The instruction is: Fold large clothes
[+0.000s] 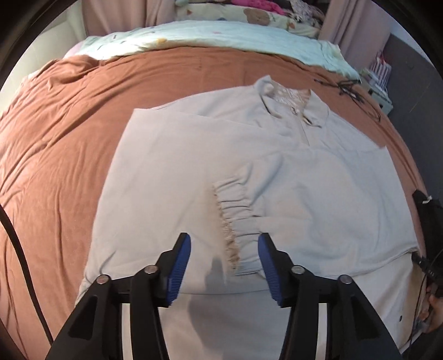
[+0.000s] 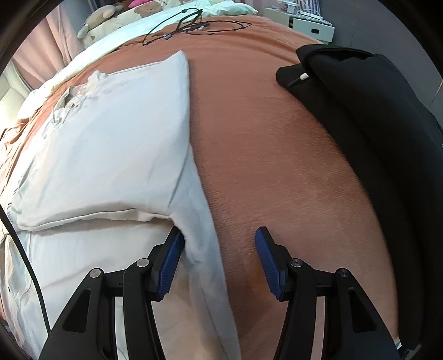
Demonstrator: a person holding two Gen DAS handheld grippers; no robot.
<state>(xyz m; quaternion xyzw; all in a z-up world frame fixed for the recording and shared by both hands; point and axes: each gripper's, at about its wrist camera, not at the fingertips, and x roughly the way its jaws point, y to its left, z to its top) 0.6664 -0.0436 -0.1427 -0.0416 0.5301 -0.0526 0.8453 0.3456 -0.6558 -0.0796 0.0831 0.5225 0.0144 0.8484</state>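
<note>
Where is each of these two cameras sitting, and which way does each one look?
Left wrist: on the left gripper, looking forward over the beige sweatshirt; its blue pads show open.
Right wrist: on the right gripper, open, over the sweatshirt's side edge, black garment right.
Both show the sweatshirt, the orange bedsheet, black cables.

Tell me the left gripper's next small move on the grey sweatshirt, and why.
Probably lower the left gripper and close on the elastic cuff: its jaws stand open astride that cuff, the sleeve already folded across the grey sweatshirt, nothing gripped yet.
</note>
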